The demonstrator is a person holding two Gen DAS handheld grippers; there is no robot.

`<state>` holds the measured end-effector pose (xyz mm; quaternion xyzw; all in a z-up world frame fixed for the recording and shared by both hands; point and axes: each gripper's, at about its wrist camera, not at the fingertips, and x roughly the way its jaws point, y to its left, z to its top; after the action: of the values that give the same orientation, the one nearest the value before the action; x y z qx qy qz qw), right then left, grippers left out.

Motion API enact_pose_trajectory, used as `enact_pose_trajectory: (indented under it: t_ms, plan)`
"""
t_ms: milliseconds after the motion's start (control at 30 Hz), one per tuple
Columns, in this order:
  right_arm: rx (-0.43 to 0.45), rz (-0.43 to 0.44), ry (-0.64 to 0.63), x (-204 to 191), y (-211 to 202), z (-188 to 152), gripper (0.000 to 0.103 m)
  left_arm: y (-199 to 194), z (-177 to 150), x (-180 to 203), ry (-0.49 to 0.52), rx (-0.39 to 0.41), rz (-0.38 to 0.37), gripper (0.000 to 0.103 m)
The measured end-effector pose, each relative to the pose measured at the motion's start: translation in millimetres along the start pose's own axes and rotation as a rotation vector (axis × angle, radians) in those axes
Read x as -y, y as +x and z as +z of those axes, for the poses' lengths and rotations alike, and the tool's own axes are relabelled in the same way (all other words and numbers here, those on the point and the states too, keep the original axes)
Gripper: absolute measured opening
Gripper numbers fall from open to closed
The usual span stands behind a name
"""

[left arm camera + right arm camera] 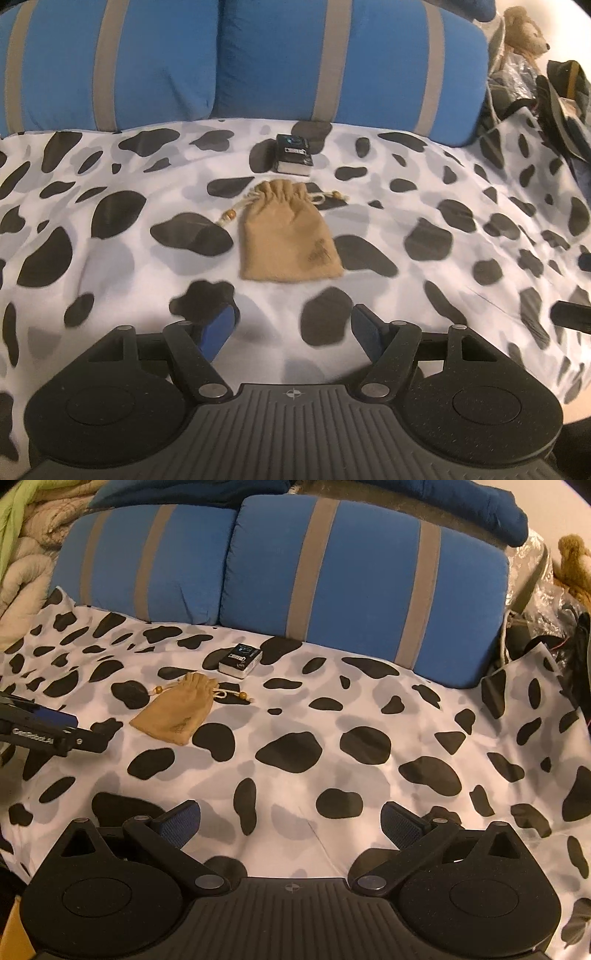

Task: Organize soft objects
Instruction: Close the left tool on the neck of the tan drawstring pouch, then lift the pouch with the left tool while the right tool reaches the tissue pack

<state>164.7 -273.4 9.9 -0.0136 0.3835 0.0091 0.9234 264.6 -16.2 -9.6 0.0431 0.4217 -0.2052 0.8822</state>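
Your left gripper [291, 325] hangs released just short of the tan drawstring pouch [290, 236] lying flat on the cow-print bedspread [461, 192], your right gripper [290, 823] also released, so nothing looks organized yet.

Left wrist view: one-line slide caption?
Open left gripper faces tan drawstring pouch on cow-print sheet.
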Motion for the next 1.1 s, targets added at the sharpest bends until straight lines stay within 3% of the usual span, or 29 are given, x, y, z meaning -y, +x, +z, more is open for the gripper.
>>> enact_pose_trajectory:
  t_ms: [300, 567, 633, 700, 733, 833, 1100]
  plan:
    - [-0.039, 0.006, 0.030, 10, 21, 12, 0.103, 50, 23, -26, -0.031, 0.036, -0.003, 0.065]
    - [-0.060, 0.018, 0.001, 11, 33, 17, 0.103, 94, 31, -37, -0.077, -0.025, -0.042, 0.041]
    - [-0.061, 0.025, 0.005, 12, 33, 17, 0.103, 97, 31, -35, -0.066, -0.017, -0.042, 0.039]
    - [-0.065, 0.028, 0.007, 13, 33, 18, 0.103, 99, 33, -36, -0.079, -0.022, -0.045, 0.029]
    - [-0.066, 0.028, 0.009, 13, 33, 18, 0.103, 100, 33, -37, -0.095, -0.030, -0.052, 0.017]
    - [-0.070, 0.028, 0.012, 12, 33, 18, 0.103, 100, 33, -33, -0.080, -0.035, -0.042, 0.005]
    - [-0.074, 0.066, -0.008, 6, 38, 17, 0.103, 80, 35, -11, -0.021, -0.024, 0.009, 0.003]
